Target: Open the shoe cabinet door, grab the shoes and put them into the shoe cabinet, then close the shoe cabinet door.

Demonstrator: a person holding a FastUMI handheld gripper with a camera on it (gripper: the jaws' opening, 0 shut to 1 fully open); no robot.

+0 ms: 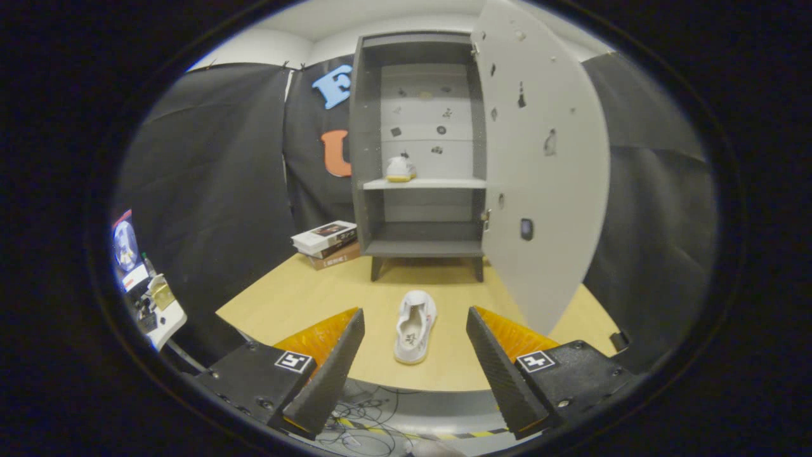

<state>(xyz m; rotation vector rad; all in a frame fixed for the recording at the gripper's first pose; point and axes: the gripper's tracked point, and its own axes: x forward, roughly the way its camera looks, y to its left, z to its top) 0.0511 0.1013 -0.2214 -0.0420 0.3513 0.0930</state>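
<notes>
Wooden tabletop (298,298) carries the shoe cabinet (368,158) at 12 o'clock, door (539,178) swung open for loading; one shoe (401,169) sits shelved. Gripper (415,343) is released, fingers spread wide to straddle the second shoe (415,327) just ahead between them.

even, soft overhead light; faint shadow under the cabinet (419,152); strong fisheye bending toward 3 and 9 o'clock; centre sharp, no glare
</notes>
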